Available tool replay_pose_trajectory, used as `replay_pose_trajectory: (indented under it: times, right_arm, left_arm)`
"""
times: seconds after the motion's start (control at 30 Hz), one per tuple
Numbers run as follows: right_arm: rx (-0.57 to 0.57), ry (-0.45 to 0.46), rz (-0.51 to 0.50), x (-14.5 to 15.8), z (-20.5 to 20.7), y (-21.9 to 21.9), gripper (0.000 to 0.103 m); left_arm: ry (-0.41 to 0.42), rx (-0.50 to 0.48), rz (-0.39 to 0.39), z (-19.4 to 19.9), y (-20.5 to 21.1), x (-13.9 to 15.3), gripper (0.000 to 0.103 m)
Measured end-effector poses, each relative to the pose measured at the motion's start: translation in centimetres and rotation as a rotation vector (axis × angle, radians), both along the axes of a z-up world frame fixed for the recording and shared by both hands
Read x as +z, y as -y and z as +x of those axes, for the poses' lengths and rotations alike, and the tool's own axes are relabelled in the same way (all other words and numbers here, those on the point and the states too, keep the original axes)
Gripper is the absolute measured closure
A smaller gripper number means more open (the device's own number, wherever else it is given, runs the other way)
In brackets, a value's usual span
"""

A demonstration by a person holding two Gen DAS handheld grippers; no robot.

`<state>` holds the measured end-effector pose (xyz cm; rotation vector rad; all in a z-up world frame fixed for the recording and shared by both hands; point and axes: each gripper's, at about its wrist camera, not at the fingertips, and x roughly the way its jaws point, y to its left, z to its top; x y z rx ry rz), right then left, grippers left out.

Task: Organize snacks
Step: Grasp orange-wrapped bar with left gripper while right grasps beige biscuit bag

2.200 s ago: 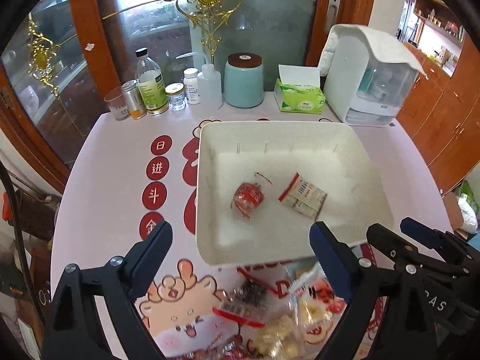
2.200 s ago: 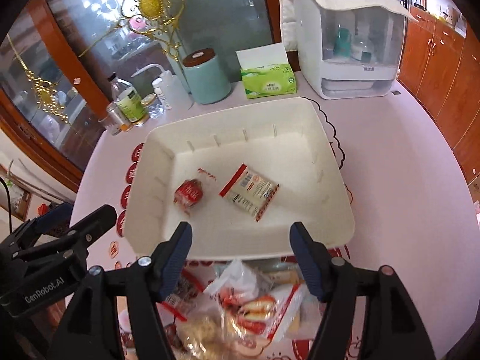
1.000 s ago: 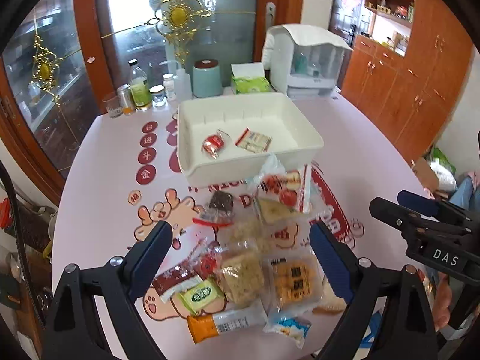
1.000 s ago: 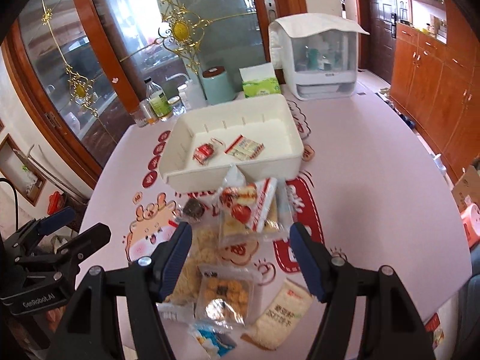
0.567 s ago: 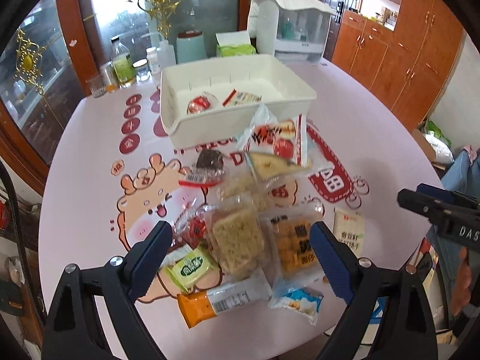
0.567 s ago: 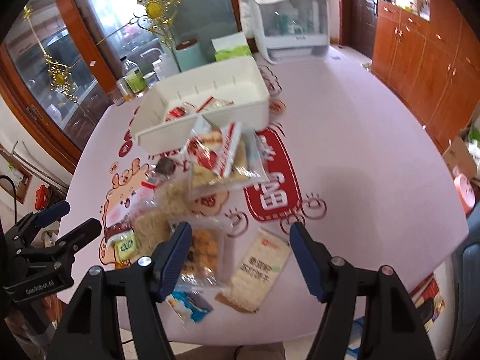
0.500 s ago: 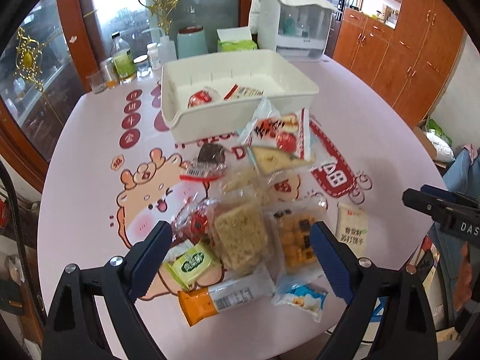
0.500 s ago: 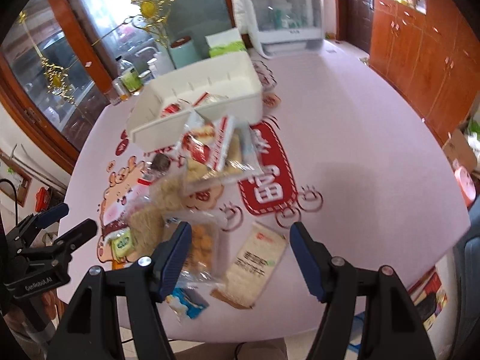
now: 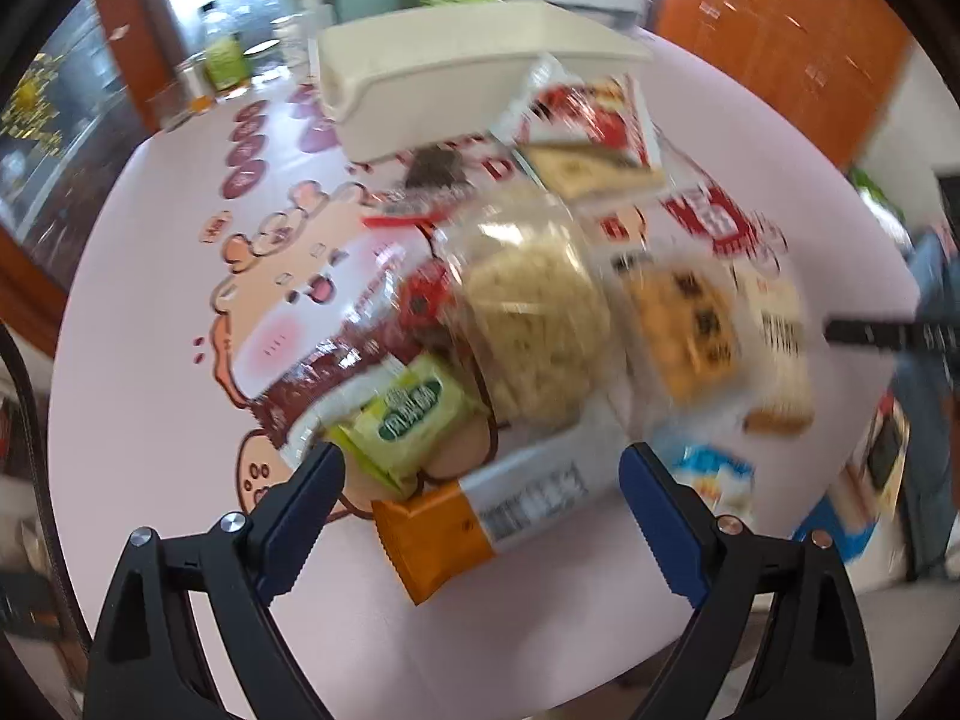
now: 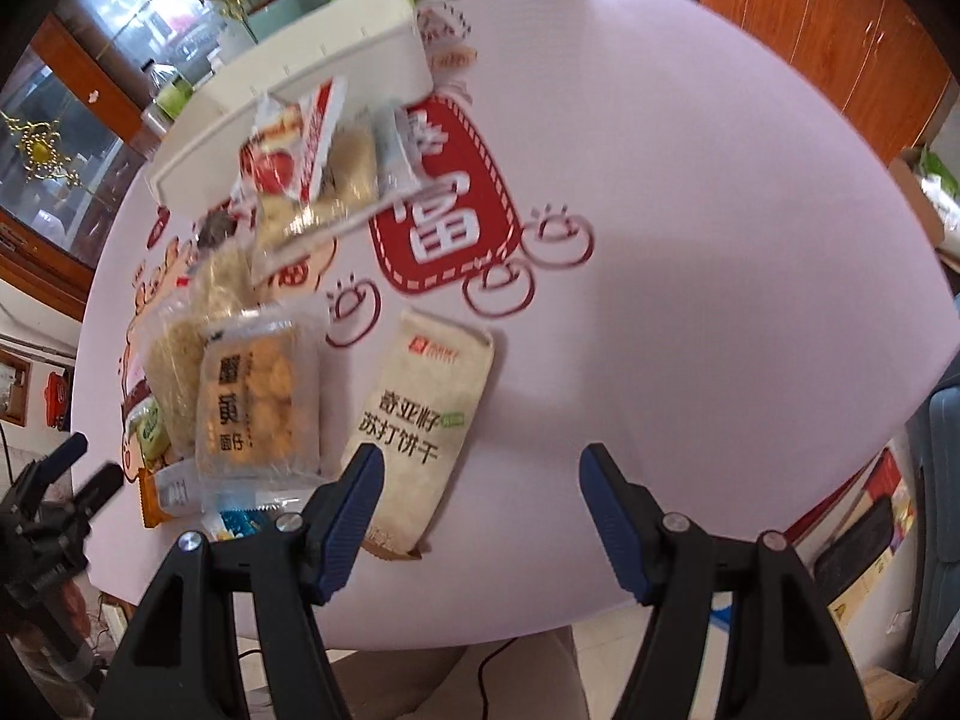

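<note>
Both grippers have dropped from above the white bin (image 9: 480,69) to the snack pile in front of it. Left gripper (image 9: 480,501) spread, empty, over the orange-ended packet (image 9: 474,519); right gripper (image 10: 480,495) likewise beside the cracker packet (image 10: 420,414) (untouched). Reaching step; next, straddle and pinch.

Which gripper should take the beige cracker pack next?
Right. The right gripper, open and empty, is nearly over the cracker pack. The open left gripper faces the orange bar.
</note>
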<state>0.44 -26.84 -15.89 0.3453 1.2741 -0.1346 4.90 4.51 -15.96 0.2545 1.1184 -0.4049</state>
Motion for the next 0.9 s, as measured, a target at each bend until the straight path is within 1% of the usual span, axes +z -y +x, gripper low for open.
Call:
replay_pose_trajectory:
  times: [0.07, 0.1, 0.2, 0.27, 0.43, 0.57, 0.73, 0.8, 0.87, 0.9]
  right_arm:
    - [-0.008, -0.022, 0.008, -0.9, 0.4, -0.2, 0.035]
    - [-0.011, -0.033, 0.016, -1.4, 0.6, -0.3, 0.035]
    - [-0.015, -0.072, 0.03, -2.8, 1.3, -0.8, 0.035]
    - [-0.017, -0.085, 0.031, -3.3, 1.6, -1.2, 0.035]
    - [-0.007, -0.097, 0.009, -3.7, 2.3, -2.1, 0.035]
    - [0.007, -0.109, -0.014, -3.8, 3.1, -3.3, 0.035]
    - [0.054, -0.114, -0.059, -3.8, 3.9, -5.0, 0.035]
    - [0.078, -0.118, -0.102, -3.9, 4.2, -5.7, 0.035]
    - [0.102, -0.131, -0.156, -4.1, 4.6, -6.6, 0.033]
    - [0.113, -0.137, -0.178, -4.2, 4.7, -7.0, 0.033]
  left_arm:
    - [-0.006, -0.048, -0.002, -0.3, 0.0, -0.7, 0.011]
    - [-0.011, -0.067, 0.01, -0.3, 0.0, -1.2, 0.011]
    - [-0.023, -0.098, 0.034, -0.3, -0.1, -2.4, 0.011]
    - [-0.026, -0.114, 0.064, -0.1, -0.1, -3.1, 0.011]
    - [-0.029, -0.188, 0.12, -0.1, 0.3, -4.3, 0.012]
    - [-0.019, -0.251, 0.192, -0.1, 1.1, -5.3, 0.015]
    - [-0.028, -0.271, 0.196, 0.3, 1.7, -5.3, 0.017]
    - [-0.034, -0.271, 0.19, 0.2, 1.7, -5.3, 0.022]
    - [-0.059, -0.272, 0.165, 0.2, 1.8, -5.2, 0.036]
    - [-0.068, -0.273, 0.157, 0.1, 1.9, -5.1, 0.039]
